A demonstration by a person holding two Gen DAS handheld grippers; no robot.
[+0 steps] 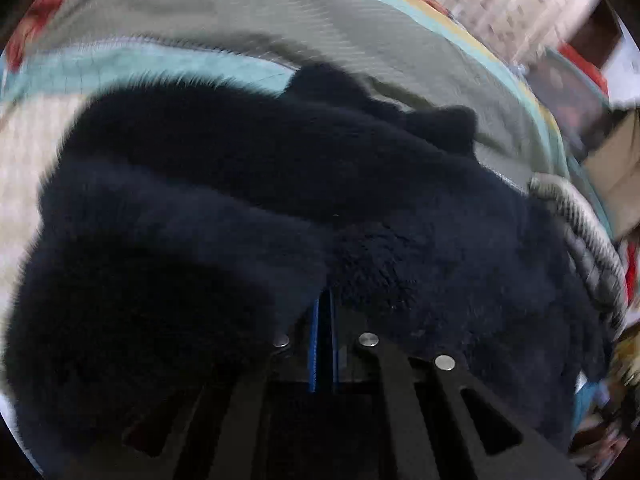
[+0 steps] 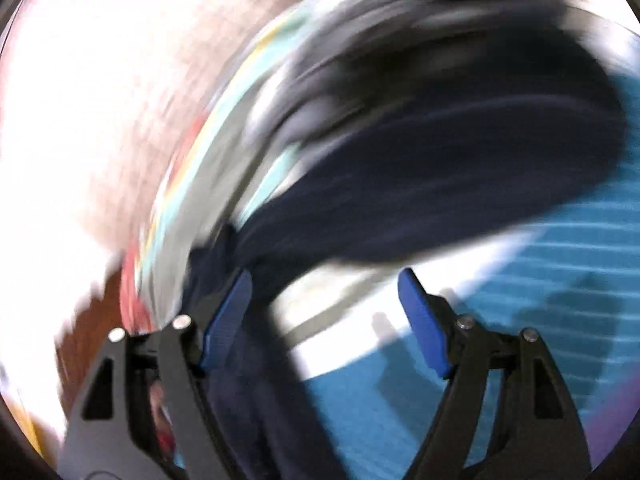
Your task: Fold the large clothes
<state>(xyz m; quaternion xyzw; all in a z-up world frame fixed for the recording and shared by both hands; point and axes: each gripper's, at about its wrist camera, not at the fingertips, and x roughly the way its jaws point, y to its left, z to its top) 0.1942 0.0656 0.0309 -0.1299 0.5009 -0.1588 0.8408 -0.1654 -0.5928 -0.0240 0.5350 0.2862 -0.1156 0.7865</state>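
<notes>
A large dark navy fleece garment (image 1: 248, 208) lies bunched on the bed and fills most of the left wrist view. My left gripper (image 1: 324, 300) is shut on a fold of it, with the blue pads (image 1: 316, 344) pressed together under the fabric. In the right wrist view the same garment (image 2: 440, 160) is badly blurred. My right gripper (image 2: 324, 284) is open, its blue pads (image 2: 420, 320) wide apart. A strip of navy fabric hangs past the left pad, touching it.
The bed has a grey, teal and cream striped cover (image 1: 200, 16). A grey ribbed cloth (image 1: 580, 232) lies at the garment's right edge. A cardboard box (image 1: 616, 160) and clutter stand beyond the bed's right side. A teal sheet (image 2: 560, 300) lies under the right gripper.
</notes>
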